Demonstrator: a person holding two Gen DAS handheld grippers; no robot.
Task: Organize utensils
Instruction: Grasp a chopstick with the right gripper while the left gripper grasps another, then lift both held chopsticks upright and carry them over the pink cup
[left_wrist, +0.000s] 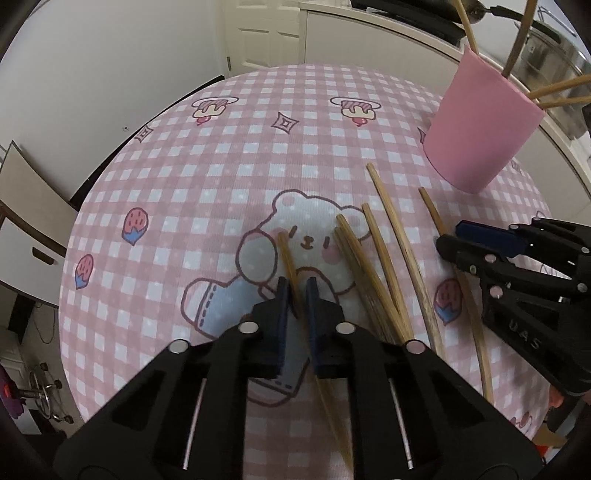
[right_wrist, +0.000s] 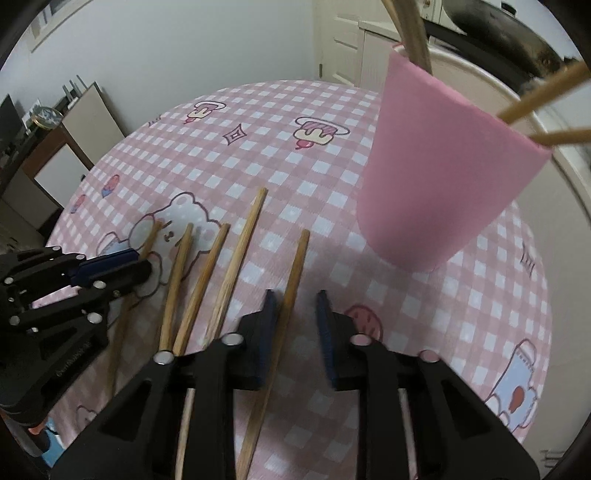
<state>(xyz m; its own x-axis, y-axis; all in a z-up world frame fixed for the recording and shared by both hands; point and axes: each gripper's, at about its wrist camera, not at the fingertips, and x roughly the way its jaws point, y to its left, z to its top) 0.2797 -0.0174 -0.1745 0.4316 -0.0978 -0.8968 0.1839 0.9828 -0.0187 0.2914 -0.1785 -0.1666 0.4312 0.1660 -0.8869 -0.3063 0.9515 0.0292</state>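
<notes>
Gathering step in hand: collecting loose chopsticks from the desk (left_wrist: 221, 166) for the pink cup (left_wrist: 480, 129); judged about midway, since several sticks already stand in the cup (right_wrist: 535, 103) and several still lie flat.
Left gripper (left_wrist: 295, 295): jaws closed on the leftmost chopstick (left_wrist: 286, 251), clamped partway along its length, stick not yet lifted off the cloth.
Right gripper (right_wrist: 295, 314): jaws straddle the rightmost chopstick (right_wrist: 299, 258); the stick lies against one pad and a gap shows to the other, so it reads as not yet clamped.
Remaining loose chopsticks (right_wrist: 207, 277): lying between the two grippers, fanned out, near ends bunched and overlapping, far ends spread apart.
Cup position: far right of the desk, upright, well apart from the left gripper, nearer the right one.
Chopstick appearance: plain light wood, slender and straight, slightly darker toward the near ends.
Next move, judged: finish the right grip, lift both sticks clear of their neighbours, tilt them upright and lower them into the cup.
Caution, judged: a thin stick may pivot in the pads; the cup looks light and could tip if nudged.
</notes>
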